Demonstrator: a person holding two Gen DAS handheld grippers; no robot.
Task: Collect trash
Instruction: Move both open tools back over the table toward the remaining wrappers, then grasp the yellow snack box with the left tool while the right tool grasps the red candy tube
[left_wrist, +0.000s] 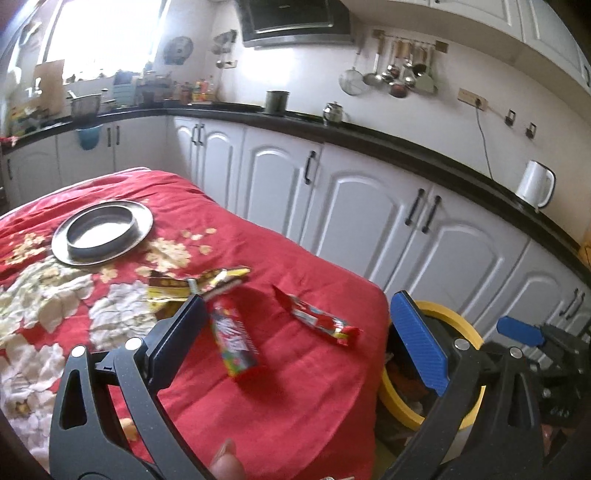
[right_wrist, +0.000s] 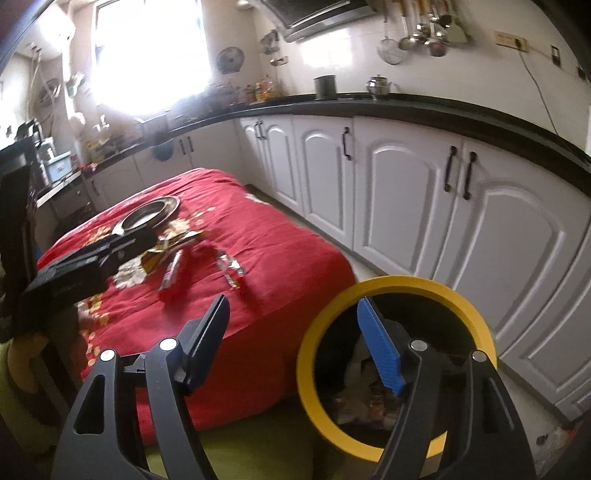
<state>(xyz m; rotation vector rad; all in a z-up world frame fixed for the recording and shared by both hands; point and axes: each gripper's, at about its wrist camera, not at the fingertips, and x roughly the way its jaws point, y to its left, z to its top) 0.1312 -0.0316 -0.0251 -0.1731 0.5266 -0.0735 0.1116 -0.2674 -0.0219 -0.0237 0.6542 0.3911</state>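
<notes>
My left gripper (left_wrist: 299, 299) stands wide open over the red floral tablecloth (left_wrist: 295, 406). A red snack wrapper (left_wrist: 234, 334) hangs tilted right at its left finger (left_wrist: 177, 332), off the cloth with a shadow under it; whether it sticks to the pad I cannot tell. A second red wrapper (left_wrist: 321, 321) and a yellow-brown one (left_wrist: 177, 286) lie on the cloth. My right gripper (right_wrist: 291, 301) is open and empty, its blue finger (right_wrist: 380, 354) over the yellow-rimmed black bin (right_wrist: 406, 284). Trash (right_wrist: 369, 402) lies inside the bin.
A metal plate (left_wrist: 103, 232) sits at the table's far side. White cabinets (right_wrist: 406, 192) under a black counter (right_wrist: 443, 107) run close behind the table and the bin (left_wrist: 461, 321). A white kettle (left_wrist: 535, 184) stands on the counter. The floor (right_wrist: 258, 443) is green.
</notes>
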